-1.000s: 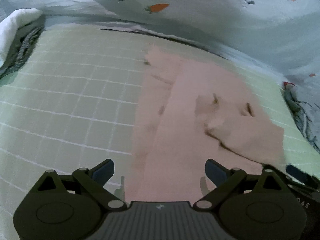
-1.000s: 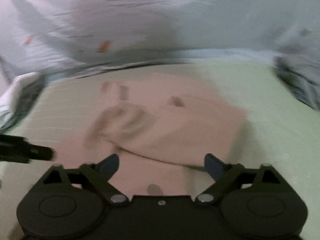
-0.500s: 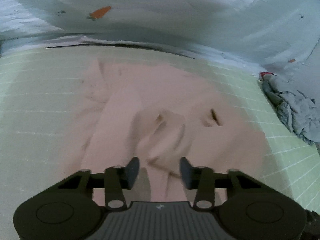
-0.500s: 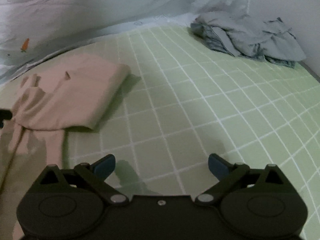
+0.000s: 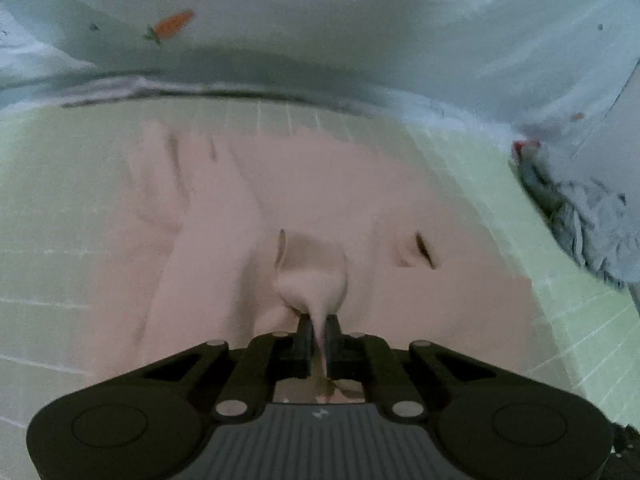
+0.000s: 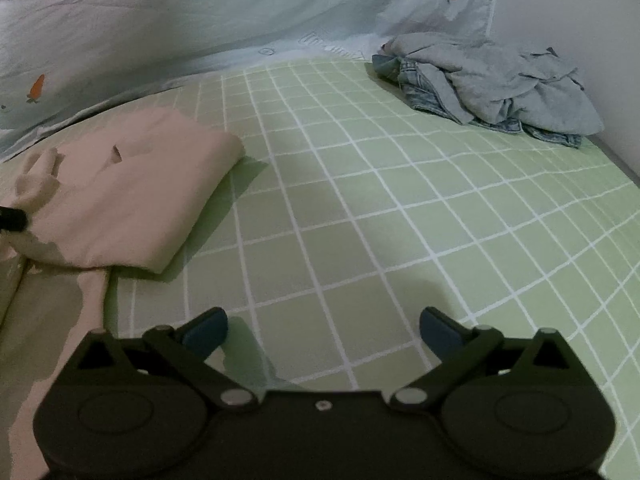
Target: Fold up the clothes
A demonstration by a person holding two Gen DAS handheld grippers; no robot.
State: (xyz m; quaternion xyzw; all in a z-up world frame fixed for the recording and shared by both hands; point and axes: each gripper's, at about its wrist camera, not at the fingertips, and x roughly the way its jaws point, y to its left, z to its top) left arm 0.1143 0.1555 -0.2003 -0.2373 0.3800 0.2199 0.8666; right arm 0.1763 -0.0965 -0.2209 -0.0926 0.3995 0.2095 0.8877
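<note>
A pink garment [image 5: 320, 200] lies partly folded on the green checked bed sheet [image 5: 48, 184]. My left gripper [image 5: 319, 334] is shut on a pinched ridge of the pink garment near its middle and lifts that fold a little. In the right wrist view the same pink garment [image 6: 132, 196] lies at the left, folded over with a thick edge. My right gripper [image 6: 323, 330] is open and empty, low over bare green sheet [image 6: 360, 200] to the right of the garment. The left gripper's tip [image 6: 12, 219] shows at the left edge.
A pile of grey and denim clothes [image 6: 492, 84] lies at the far right of the bed, also in the left wrist view [image 5: 592, 232]. A pale blue quilt with carrot print [image 6: 200, 20] runs along the back.
My left gripper closed from open onto a fold of the pink garment. My right gripper swung right, away from the garment, and stays open over the sheet.
</note>
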